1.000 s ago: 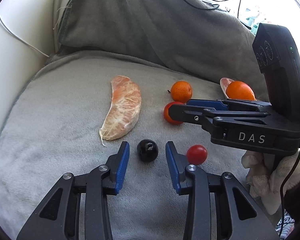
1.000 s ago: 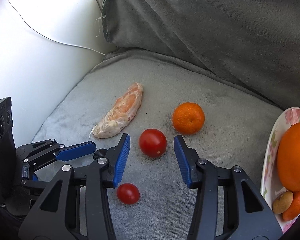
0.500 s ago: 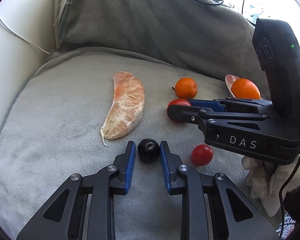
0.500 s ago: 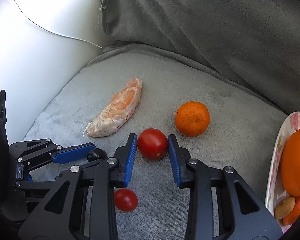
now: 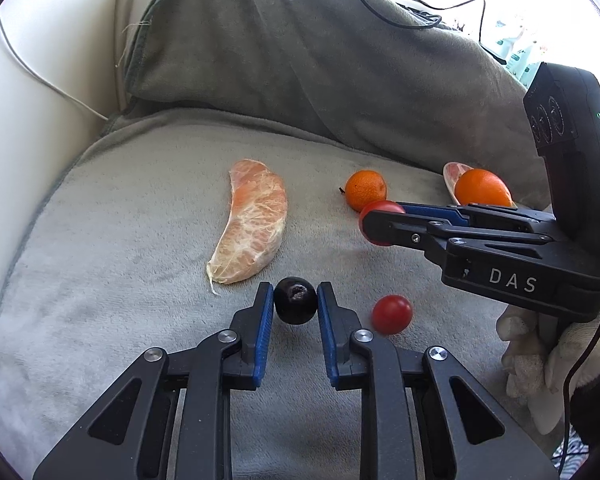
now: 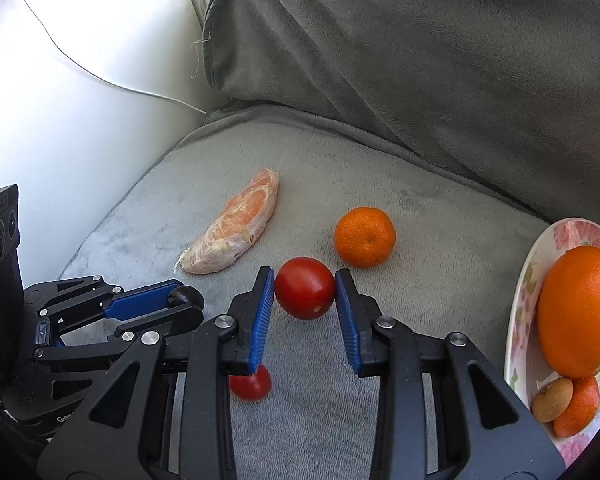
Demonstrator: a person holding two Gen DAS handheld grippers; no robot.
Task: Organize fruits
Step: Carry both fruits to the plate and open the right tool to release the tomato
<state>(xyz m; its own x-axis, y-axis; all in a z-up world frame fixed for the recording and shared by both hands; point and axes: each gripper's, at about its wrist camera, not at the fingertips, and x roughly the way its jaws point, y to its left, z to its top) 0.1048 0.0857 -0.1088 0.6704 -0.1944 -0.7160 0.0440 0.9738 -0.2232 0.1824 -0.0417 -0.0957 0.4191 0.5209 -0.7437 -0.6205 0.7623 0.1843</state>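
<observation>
Both grippers pitched down at the grey cushion [image 6: 440,208], each over its own fruit, so two picks look under way at once; left gripper [image 5: 295,300] has its jaws clamped on the small dark fruit [image 5: 295,306], blue pads touching both sides; right gripper [image 6: 305,286] has its jaws pinching the large red tomato [image 6: 305,288], pads flat against its flanks; neither fruit clearly off the cushion, can't tell lift.

Why so: fruits are scattered loose on the soft cushion; the flowered plate [image 6: 520,300] at the right edge already carries a big orange [image 6: 580,312], a small brown fruit [image 6: 553,399] and another orange piece under it; my guess is the plate is the collecting spot and both held fruits go there; side-on grips across the widest part suit round things that would roll.

Not held: mandarin [image 6: 365,237] just behind the tomato, near but apart; peeled citrus segment [image 6: 232,240] further left, lying on its side; small red cherry tomato [image 5: 392,314] beside the left gripper's right finger, not touching, half hidden under the right gripper in the right wrist view.

Looks: dark fruit near-black, glossy, rough pale scar on top, small; tomato smooth, shiny, deep red, pale dot on the lower side, round; both likely soft-skinned, squeeze risk; plush cushion gives, may tilt things.

A gloved hand [image 5: 556,364] grips the right gripper's handle.
</observation>
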